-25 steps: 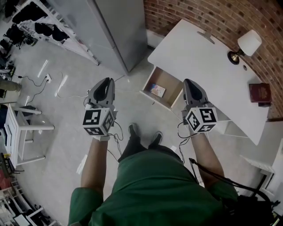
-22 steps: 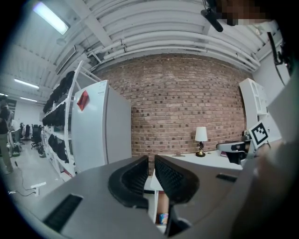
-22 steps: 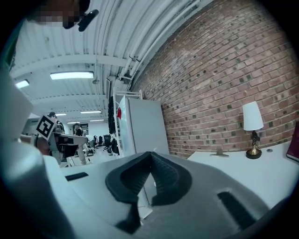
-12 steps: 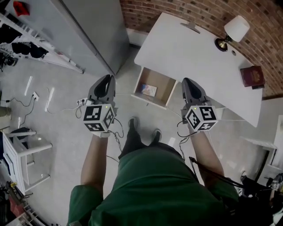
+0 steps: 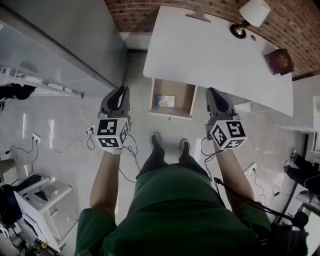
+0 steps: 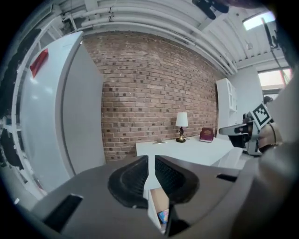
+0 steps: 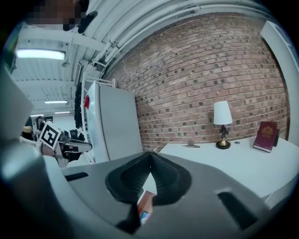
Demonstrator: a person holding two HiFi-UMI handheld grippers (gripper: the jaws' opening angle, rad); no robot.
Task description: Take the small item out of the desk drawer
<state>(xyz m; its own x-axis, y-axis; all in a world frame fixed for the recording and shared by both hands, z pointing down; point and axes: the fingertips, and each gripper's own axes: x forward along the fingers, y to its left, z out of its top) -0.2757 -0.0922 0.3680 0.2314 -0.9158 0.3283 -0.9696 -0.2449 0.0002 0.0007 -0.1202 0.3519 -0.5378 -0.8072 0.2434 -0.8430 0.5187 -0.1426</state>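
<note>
Since a second ago the person has turned to face the worktop (image 5: 210, 55) squarely; the open drawer (image 5: 181, 98), which sat at a slant right of centre, now lies straight ahead in the upper middle of the head view.

Nearest, at the bottom of that view, are green clothing and two forearms, with both shoes (image 5: 155, 141) on the grey floor just below the drawer front. The left gripper (image 5: 120, 90) sits left of centre and the right gripper (image 5: 214, 92) right of centre, with the drawer between them and lower down. Each gripper's own view shows its tongs brought together on nothing – the left pair with only a thin slit between the pads.

The small item (image 5: 165, 101), flat with a colourful cover, lies on the drawer floor towards its left side, apart from both grippers. Beyond it the white worktop carries a lamp (image 5: 247, 15) and a dark red book (image 5: 279, 61) at the upper right, against a brick wall.

The step in hand looks like the approach. To do it well, part the tongs of the left gripper, the nearer one, before lowering them. Come down clear of the drawer walls and pinch one edge of the item – it lies flat, so a slight tilt should help.
</note>
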